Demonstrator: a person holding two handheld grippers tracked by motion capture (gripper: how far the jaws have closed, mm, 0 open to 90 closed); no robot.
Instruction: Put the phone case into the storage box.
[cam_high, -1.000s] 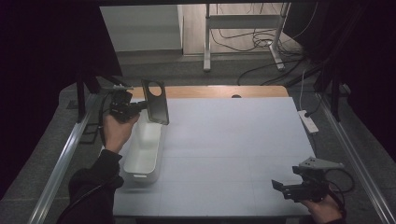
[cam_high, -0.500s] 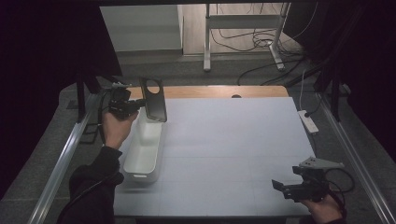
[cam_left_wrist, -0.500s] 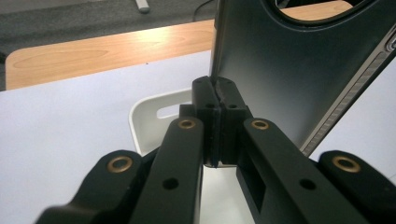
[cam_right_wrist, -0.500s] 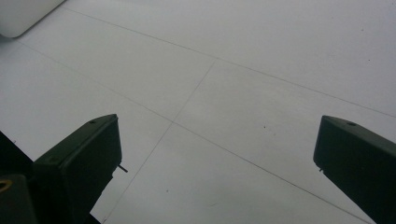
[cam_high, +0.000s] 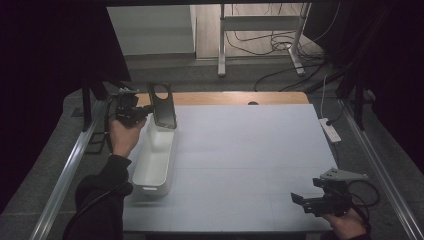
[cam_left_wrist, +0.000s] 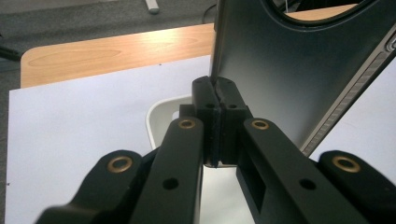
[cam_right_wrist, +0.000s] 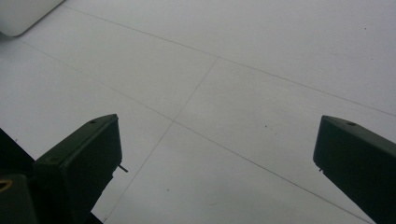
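One white tub, one dark phone case, two grippers, left, right, one power strip

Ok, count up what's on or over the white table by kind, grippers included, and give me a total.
Grippers: 2, left gripper and right gripper
Dark phone case: 1, clamped in the left gripper
White bin: 1
Total: 4

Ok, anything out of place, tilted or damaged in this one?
Nothing damaged or spilled. The left gripper holds a dark phone case by its edge, upright above the far end of the white bin. The right gripper is open over bare table.
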